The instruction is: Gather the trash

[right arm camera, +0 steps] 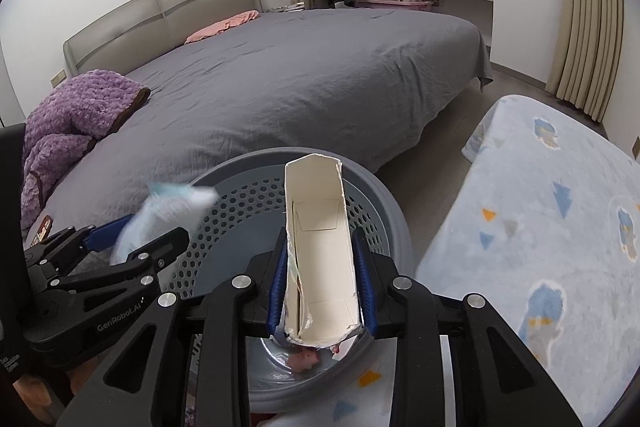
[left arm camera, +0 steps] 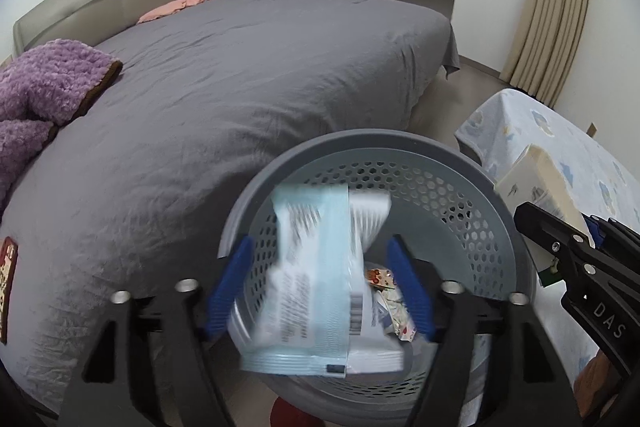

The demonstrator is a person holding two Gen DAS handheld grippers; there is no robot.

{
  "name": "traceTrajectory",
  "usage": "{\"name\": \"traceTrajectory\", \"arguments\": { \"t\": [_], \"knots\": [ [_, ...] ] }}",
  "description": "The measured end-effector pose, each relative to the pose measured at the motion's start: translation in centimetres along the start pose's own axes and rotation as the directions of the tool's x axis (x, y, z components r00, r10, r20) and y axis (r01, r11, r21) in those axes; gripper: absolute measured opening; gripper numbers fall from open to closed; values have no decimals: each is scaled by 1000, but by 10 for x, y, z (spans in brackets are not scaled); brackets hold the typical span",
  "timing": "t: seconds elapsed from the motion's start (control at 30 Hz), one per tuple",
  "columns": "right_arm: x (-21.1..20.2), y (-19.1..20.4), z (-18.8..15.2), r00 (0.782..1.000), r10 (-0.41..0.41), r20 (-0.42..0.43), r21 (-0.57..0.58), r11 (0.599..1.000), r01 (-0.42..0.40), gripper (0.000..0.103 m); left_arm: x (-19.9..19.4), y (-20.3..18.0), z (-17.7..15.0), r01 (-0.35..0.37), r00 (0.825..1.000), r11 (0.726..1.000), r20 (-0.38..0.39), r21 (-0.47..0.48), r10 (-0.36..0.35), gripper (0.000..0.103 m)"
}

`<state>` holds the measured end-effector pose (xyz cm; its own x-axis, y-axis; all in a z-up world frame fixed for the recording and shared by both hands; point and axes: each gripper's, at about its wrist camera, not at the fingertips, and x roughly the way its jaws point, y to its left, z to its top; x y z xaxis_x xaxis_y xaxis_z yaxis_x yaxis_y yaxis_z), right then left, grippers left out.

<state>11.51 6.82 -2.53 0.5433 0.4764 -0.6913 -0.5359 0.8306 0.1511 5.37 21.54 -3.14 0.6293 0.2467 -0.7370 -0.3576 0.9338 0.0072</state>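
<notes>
A grey perforated trash basket (left arm camera: 460, 163) stands between the bed and a small covered table; it also shows in the right wrist view (right arm camera: 384, 195). My left gripper (left arm camera: 320, 287) is open above the basket. A light blue and white wrapper (left arm camera: 312, 287), motion-blurred, is between its fingers, apart from both pads, over the basket; it shows in the right wrist view (right arm camera: 168, 211) too. My right gripper (right arm camera: 322, 279) is shut on an opened white carton (right arm camera: 320, 235) above the basket rim. Several small wrappers (left arm camera: 392, 303) lie at the basket bottom.
A large bed with a grey cover (left arm camera: 248, 67) fills the left and middle. A purple fluffy blanket (left arm camera: 40, 87) lies at its left. A small table with a light blue patterned cloth (right arm camera: 560, 227) is on the right. Beige curtains (left arm camera: 560, 7) hang at the far right.
</notes>
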Motion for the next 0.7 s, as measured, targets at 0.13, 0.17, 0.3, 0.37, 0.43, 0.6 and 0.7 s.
{"name": "traceTrajectory", "arguments": {
  "t": [0.13,0.17,0.3,0.37,0.43,0.6,0.7],
  "knots": [
    [0,2,2,1000,-15,10,-1,1000,15,54,-1,6,1,-17,1000,1000,0,-17,17,83],
    [0,2,2,1000,-17,9,-1,1000,17,54,-1,7,2,-17,1000,1000,-4,-22,17,83],
    [-1,2,1,1000,-27,7,1,1000,27,54,-2,11,1,-16,1000,999,-5,-34,16,84],
    [-1,3,0,999,-33,6,5,999,33,54,-3,11,2,-22,1000,999,-1,-30,22,88],
    [-1,3,-1,999,-35,3,8,999,35,54,-5,11,1,-31,1000,999,3,-25,31,89],
    [-2,4,-2,999,-51,2,5,999,51,54,-6,14,2,-31,999,999,8,-33,32,90],
    [-3,5,-3,998,-60,7,6,998,60,54,-8,14,3,-40,999,999,17,-30,41,93]
  ]
}}
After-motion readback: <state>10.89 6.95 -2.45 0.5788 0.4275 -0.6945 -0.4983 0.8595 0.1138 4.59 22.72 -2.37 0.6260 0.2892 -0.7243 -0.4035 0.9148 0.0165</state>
